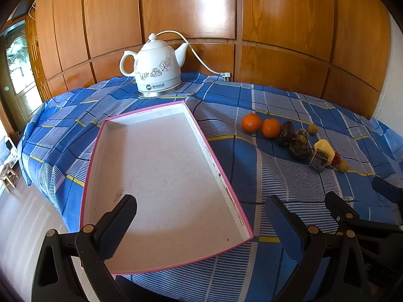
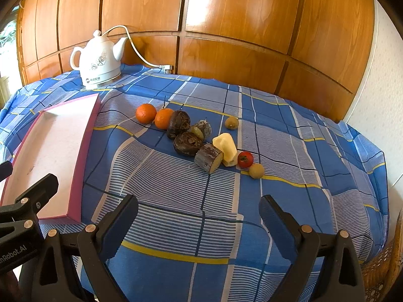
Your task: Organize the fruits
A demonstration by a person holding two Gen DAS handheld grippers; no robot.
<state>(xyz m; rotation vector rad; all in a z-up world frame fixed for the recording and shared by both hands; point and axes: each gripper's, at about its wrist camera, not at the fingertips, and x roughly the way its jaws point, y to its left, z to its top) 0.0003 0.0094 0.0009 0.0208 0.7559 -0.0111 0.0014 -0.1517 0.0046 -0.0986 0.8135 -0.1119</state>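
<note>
While hovering low over the blue checked cloth (image 2: 176,239), holding both pairs of jaws spread wide and gripping nothing: left gripper (image 1: 201,216) hanging above the near end of the pink-rimmed tray (image 1: 221,176), right gripper (image 2: 199,216) over bare cloth just beside it. Lying farther out in a loose slanting row, right of the tray: longan (image 2: 256,170), cherry tomato (image 2: 245,159), pale yellow chunk (image 2: 225,146), cut cane piece (image 2: 208,158), dark wrinkled fruits (image 2: 179,123), two oranges (image 2: 146,113). Standing farthest back against the wood panelling (image 2: 226,12): white floral kettle (image 2: 99,60).
</note>
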